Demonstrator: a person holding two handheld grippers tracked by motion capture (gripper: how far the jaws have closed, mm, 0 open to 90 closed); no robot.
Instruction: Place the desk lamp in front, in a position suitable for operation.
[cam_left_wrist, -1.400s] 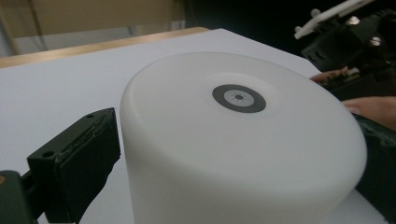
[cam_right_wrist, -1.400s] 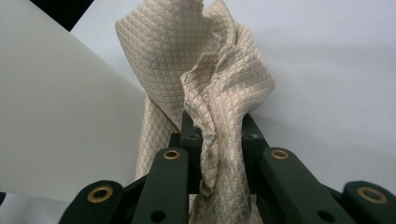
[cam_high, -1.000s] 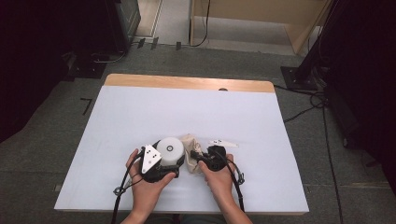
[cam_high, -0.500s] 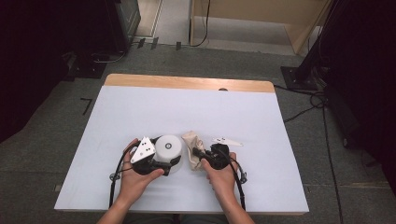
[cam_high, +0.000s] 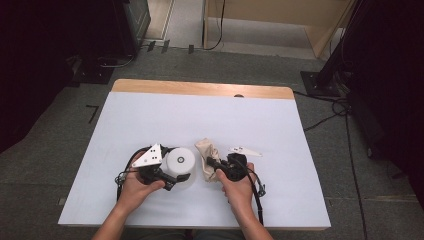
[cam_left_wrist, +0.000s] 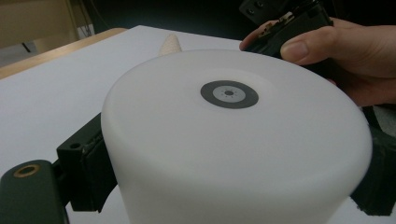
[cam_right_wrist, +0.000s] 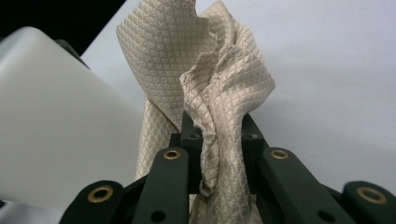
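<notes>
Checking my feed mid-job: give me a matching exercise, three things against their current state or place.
Things:
1. white container
2. beige cloth
3. table

States:
A. pinched, bunched, in the right gripper
B. white top with a wooden far edge
C. clamped on its sides by the left gripper

Pairs: 1-C, 2-A, 3-B
</notes>
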